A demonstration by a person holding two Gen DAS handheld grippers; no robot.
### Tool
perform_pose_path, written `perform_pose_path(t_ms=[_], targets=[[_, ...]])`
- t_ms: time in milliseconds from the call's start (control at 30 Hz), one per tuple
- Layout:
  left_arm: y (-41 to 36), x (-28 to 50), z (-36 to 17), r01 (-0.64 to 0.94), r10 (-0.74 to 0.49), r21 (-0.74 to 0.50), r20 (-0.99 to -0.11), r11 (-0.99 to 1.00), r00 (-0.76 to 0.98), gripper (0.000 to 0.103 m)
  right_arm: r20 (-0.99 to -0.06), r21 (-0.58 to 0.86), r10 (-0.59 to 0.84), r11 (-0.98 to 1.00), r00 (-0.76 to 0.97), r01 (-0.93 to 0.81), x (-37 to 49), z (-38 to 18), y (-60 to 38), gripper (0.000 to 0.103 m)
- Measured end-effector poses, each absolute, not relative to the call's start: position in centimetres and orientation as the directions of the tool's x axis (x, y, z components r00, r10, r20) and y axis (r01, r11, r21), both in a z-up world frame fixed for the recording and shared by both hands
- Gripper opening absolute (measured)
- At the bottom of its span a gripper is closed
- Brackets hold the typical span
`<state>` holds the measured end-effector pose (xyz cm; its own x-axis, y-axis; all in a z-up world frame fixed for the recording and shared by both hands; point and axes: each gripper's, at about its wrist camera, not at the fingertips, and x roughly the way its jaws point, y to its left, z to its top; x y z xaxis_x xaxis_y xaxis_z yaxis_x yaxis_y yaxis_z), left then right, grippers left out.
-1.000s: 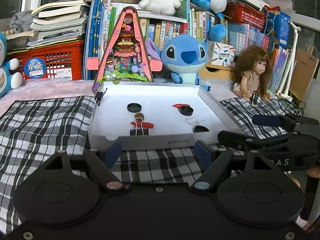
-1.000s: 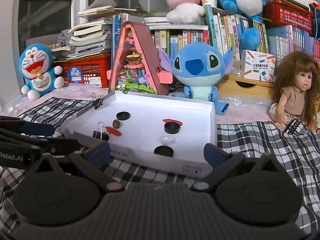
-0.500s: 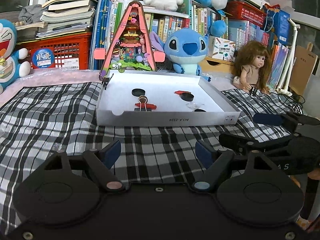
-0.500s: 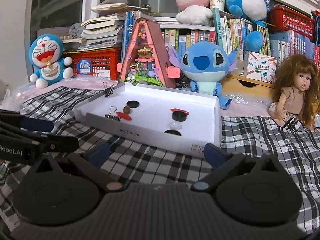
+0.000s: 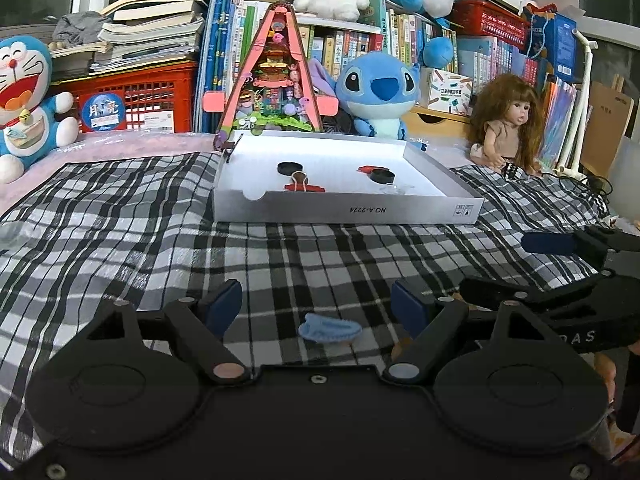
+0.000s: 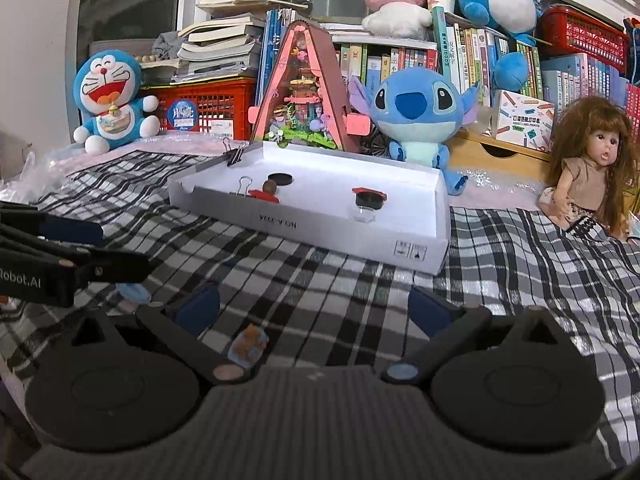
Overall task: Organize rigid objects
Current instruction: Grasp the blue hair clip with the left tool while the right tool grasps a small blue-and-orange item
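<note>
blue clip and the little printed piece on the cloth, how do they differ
The blue clip is plain light blue, long and narrow; the printed piece is shorter and multicoloured, brown on blue. The clip lies between the left tongs; the piece lies between the right tongs, nearer their left finger. Both rest on the checked cloth, outside the white box, ungripped.

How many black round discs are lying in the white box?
2. One black disc sits back-left in the white box, the other disc right of centre. The front wall hides some floor, so more may lie there.
</note>
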<state>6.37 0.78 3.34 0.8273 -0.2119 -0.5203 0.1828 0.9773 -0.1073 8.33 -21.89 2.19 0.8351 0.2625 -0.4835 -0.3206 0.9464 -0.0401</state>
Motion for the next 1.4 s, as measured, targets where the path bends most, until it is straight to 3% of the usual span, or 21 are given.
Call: perform_pose_path(t_ms=[367, 633, 767, 900, 1400], targets=[[1.0, 4.7, 2.1, 0.179, -0.202, -0.095, -0.533, 0.979, 0.822, 0.079, -0.467, -0.111, 0.293, 0.917, 0.835, -0.384, 4.9, 1.2, -21.2, 0.103], [0.4, 5.1, 1.9, 0.208, -0.224, -0.091, -0.535, 0.974, 0.815, 0.065, -0.439, -0.144, 0.294, 0.91, 0.849, -0.39, 4.2, 1.3, -20.7, 0.096], [0.0, 5.5, 1.7, 0.218, -0.229, -0.087, -0.548, 0.972, 0.804, 0.052, -0.459, -0.138, 0.278, 0.916, 0.844, -0.377, 4.7, 1.4, -20.9, 0.093], [-0.3, 5.9, 1.3, 0.221, -0.227, -0.079, -0.558, 0.972, 0.799, 0.047, -0.494, -0.18, 0.246, 0.909, 0.834, -0.375, 5.1, 1.0, -20.8, 0.088], [-0.3, 6.2, 1.1, 0.212, -0.212, -0.065, -0.555, 0.975, 0.804, 0.043, -0.531, -0.228, 0.098, 0.94, 0.842, -0.254, 7.7, 0.6, -22.4, 0.087]])
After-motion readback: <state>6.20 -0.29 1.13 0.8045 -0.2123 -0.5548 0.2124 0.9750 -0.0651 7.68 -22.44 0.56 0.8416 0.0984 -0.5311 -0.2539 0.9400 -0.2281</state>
